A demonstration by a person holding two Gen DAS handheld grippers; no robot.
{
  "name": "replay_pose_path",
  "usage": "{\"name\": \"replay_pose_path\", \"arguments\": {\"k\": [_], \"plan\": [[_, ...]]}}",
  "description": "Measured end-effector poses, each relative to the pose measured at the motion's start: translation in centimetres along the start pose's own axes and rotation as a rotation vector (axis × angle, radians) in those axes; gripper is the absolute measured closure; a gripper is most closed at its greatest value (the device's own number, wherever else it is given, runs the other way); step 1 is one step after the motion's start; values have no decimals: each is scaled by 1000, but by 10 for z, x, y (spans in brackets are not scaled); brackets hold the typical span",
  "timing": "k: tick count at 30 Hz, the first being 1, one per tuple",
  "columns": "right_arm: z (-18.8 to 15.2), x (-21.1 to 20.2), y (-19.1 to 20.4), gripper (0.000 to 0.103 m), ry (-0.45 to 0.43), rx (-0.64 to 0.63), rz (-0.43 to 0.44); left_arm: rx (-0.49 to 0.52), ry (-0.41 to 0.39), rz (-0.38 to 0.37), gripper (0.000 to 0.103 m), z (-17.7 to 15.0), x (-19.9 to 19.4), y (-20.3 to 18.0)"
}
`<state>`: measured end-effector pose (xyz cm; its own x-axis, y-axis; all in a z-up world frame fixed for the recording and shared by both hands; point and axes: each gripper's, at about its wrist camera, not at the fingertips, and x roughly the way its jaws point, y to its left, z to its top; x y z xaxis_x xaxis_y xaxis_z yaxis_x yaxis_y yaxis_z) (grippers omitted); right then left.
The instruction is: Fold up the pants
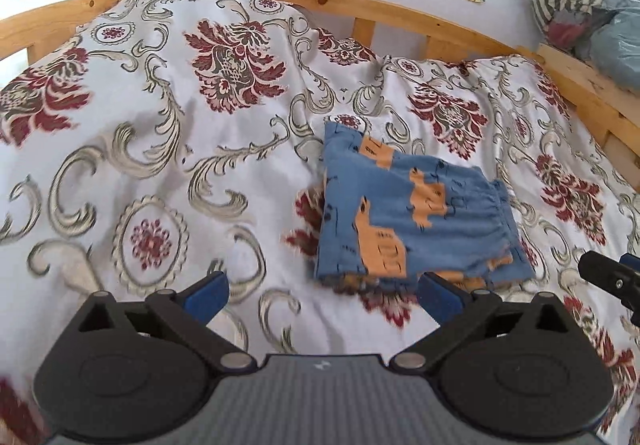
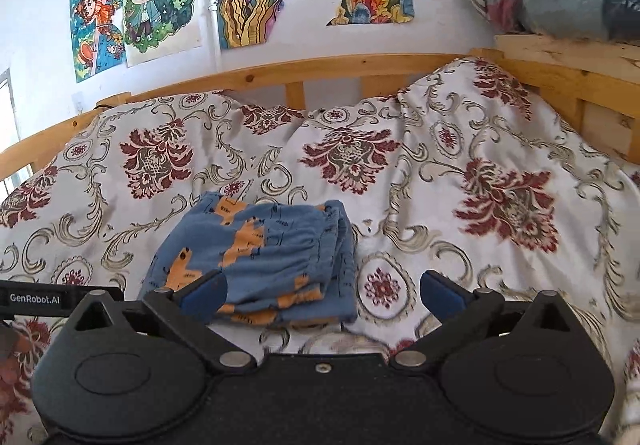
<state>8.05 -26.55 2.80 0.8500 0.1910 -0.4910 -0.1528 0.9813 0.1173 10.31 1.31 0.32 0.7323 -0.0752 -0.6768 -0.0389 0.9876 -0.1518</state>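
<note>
The blue pants [image 2: 256,257] with orange animal prints lie folded into a compact stack of layers on the flowered bedspread [image 2: 480,149], waistband edge facing the wooden bed rail's [image 2: 360,65] right end. Seen along the right gripper [image 2: 320,295], the stack sits just ahead, reaching behind the left finger. The left gripper [image 1: 322,295] has the pants ahead and to its right. Both pairs of fingers are spread wide, holding nothing. The fold looks finished to me.

txt: "GenRobot.AI" | on: black bar [image 2: 60,299], left edge, right wrist view | other txt: 0
</note>
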Motion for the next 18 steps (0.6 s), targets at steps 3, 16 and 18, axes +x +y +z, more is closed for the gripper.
{"name": "replay_pose_path", "arguments": {"k": [3,16,18], "plan": [[-9,-12,1,1,2,9,-8,20,-7,-3,0,-9,-11,-1],[-23,-27,13,1,8,-7,-9,22,-22,13,0,-21,-30,8],[-24,-26,13,1,10,-5,-10,18,-17,14,0,-21,-30,9]]}}
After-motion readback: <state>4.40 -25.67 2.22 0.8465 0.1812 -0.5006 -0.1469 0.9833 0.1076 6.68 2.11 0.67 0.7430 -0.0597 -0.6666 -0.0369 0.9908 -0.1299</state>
